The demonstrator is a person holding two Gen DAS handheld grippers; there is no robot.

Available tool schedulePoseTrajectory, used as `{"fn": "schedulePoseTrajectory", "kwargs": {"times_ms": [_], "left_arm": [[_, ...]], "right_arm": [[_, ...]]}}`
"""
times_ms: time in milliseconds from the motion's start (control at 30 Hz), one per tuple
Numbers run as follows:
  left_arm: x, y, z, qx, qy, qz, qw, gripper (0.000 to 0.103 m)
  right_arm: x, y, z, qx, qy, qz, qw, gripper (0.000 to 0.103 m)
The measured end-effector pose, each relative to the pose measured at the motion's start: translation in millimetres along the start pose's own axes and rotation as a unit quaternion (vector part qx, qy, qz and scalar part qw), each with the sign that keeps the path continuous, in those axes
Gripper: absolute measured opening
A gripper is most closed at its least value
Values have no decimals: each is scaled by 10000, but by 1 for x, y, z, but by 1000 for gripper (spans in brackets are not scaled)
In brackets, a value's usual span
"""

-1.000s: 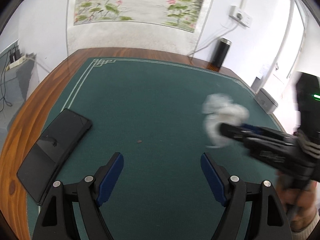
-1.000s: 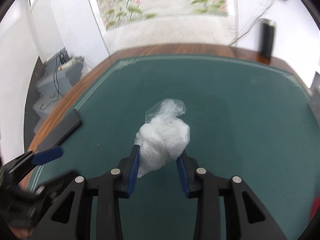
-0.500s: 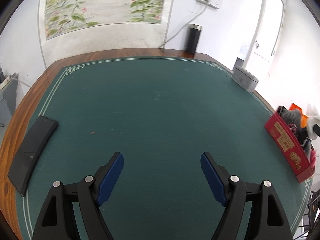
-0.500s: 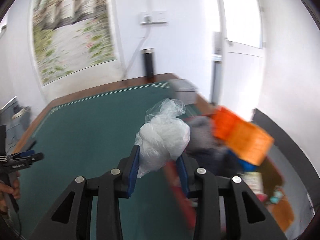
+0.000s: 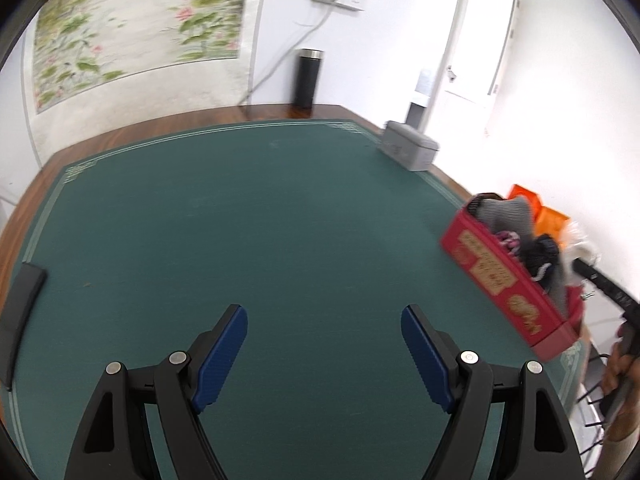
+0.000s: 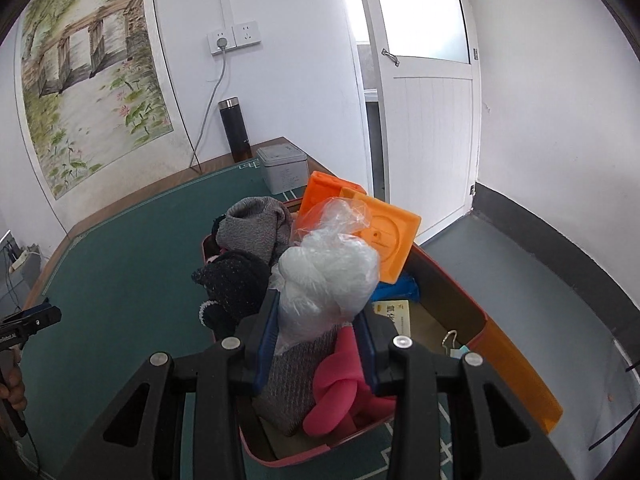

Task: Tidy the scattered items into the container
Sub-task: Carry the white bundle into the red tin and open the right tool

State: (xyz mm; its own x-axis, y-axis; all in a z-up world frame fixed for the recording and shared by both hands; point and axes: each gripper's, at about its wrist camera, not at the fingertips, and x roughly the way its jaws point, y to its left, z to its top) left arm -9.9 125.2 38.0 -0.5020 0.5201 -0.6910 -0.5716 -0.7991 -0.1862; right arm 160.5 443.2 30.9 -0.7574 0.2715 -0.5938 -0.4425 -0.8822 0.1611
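Right gripper (image 6: pixel 316 316), pinching the white plastic bag (image 6: pixel 328 280), has swung over the red box (image 6: pixel 472 320) directly below — ready to release; left gripper (image 5: pixel 324 344) spread, empty.

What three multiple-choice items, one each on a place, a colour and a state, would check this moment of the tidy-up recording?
1. Where is the white plastic bag?
A. Flat on the green mat
B. Held above the red box
C. Beside the grey tin

2. What colour is the tray leaning in the red box?
A. Orange
B. Yellow
C. Purple

3. How does the left gripper stand?
A. Shut on a sock
B. Shut on nothing
C. Open, holding nothing

Answers:
1 B: the right gripper clamps the bag over the box's contents.
2 A: it shows bright orange behind the bag.
3 C: its jaws are wide apart over the bare green mat.
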Motion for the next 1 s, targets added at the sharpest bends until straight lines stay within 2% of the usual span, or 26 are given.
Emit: {"fn": "schedulePoseTrajectory", "kwargs": {"times_ms": [167,267,367,433,533,567,600,667,867,1000], "left_arm": [[8,-45,12,266,-31,-419,9988,81],[14,-76,17,497,-4,-683,9964,81],[20,-100,19,677,26,-886,9938,81],[23,-112,20,756,43,-976,9923,81],[27,-121,21,811,61,-1026,9914,81],[28,-122,21,818,71,-1031,9913,81],[29,-124,22,825,81,-1037,9912,81],[31,-124,22,824,92,-1044,9911,81],[36,-125,22,800,154,-1096,9906,81],[33,-125,19,843,130,-1131,9899,81]], "right_arm": [[1,-8,-4,42,0,14,10000,40],[4,-11,-3,9,7,-123,9999,40],[12,-13,-4,-77,107,-258,9996,40],[19,-15,-7,-117,230,-195,9995,40],[18,-17,-8,-97,230,-25,9997,40],[15,-20,-7,-33,226,37,9997,48],[10,-22,-6,19,181,49,9998,61],[0,-23,-5,51,35,5,10000,66],[-23,-18,-1,-128,-385,-214,9989,67],[-29,-21,2,25,-518,-327,9981,67]]}}
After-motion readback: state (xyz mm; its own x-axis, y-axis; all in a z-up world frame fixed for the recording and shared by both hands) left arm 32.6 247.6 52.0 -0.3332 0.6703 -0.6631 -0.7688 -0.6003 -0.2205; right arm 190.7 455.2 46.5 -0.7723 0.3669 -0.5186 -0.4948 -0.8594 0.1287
